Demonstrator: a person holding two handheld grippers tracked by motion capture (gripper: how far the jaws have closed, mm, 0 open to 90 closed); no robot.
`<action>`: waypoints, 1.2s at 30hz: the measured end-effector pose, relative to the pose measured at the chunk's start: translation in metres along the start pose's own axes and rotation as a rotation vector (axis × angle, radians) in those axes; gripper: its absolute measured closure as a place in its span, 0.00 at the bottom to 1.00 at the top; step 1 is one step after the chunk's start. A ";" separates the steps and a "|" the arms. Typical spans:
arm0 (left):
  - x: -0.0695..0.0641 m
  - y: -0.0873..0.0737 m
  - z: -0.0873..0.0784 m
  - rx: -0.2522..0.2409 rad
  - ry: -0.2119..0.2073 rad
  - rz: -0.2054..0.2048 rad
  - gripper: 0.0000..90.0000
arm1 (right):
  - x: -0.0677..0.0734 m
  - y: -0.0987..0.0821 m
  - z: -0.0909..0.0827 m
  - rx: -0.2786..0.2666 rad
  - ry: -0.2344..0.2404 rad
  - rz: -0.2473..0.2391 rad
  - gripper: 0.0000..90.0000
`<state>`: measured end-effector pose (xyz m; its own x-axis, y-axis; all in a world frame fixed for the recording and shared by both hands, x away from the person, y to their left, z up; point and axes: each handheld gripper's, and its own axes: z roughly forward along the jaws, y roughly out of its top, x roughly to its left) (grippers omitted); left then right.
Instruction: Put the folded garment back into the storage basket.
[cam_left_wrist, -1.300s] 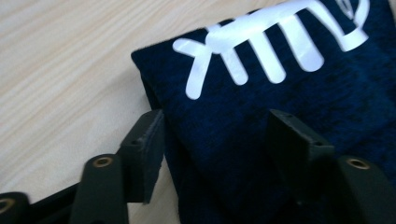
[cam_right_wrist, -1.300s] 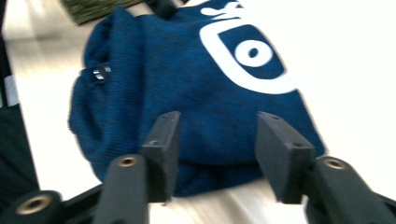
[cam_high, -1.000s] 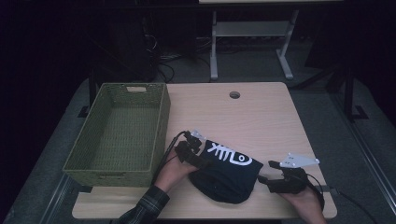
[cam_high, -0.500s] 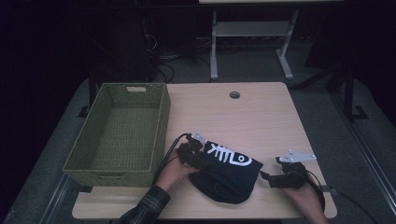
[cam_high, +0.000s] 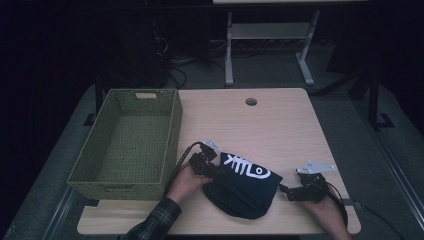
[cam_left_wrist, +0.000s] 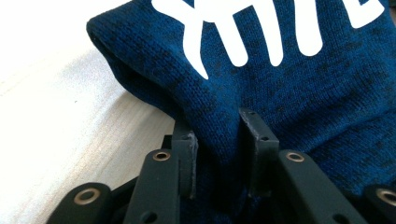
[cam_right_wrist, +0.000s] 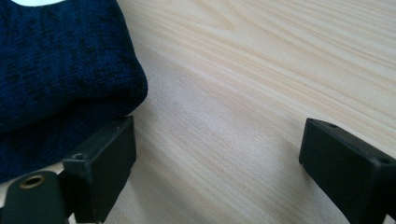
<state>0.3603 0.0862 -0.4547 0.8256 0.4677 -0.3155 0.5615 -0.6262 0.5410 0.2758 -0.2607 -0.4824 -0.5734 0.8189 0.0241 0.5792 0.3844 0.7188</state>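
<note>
A dark blue knit cloth (cam_high: 245, 192) with a white fish-bone print lies bunched on the wooden table (cam_high: 260, 130) near its front edge. My left gripper (cam_high: 212, 172) is at the cloth's left edge. In the left gripper view its jaws have just been closing, and the left gripper (cam_left_wrist: 219, 140) now pinches a fold of the cloth (cam_left_wrist: 303, 93) between its pads. My right gripper (cam_high: 287, 192) lies low on the table at the cloth's right edge. In the right gripper view the right gripper (cam_right_wrist: 217, 135) stands wide open over bare wood, its left jaw beside the cloth (cam_right_wrist: 56, 70).
A green woven basket (cam_high: 80, 170) stands on the table's left side, close to my left hand. A round cable hole (cam_high: 251, 101) sits near the table's far edge. Behind the table is a dark floor with a desk frame (cam_high: 270, 35).
The left jaws have closed onto the cloth's left edge. The right gripper has sunk a little towards the table beside the cloth's right edge, and its jaws have spread wider.
</note>
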 end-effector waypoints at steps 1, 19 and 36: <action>-0.001 0.001 0.000 0.003 0.004 -0.003 0.79 | 0.000 0.000 0.000 0.000 0.000 0.000 0.12; -0.018 0.014 -0.019 0.030 0.065 0.017 0.80 | 0.000 0.000 0.000 0.002 0.000 0.007 0.12; -0.032 0.032 -0.057 -0.001 0.052 0.005 0.80 | 0.000 0.000 0.000 -0.001 0.001 0.008 0.12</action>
<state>0.3485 0.0867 -0.3828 0.8243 0.4968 -0.2716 0.5574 -0.6279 0.5432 0.2757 -0.2603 -0.4825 -0.5689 0.8218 0.0305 0.5834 0.3771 0.7193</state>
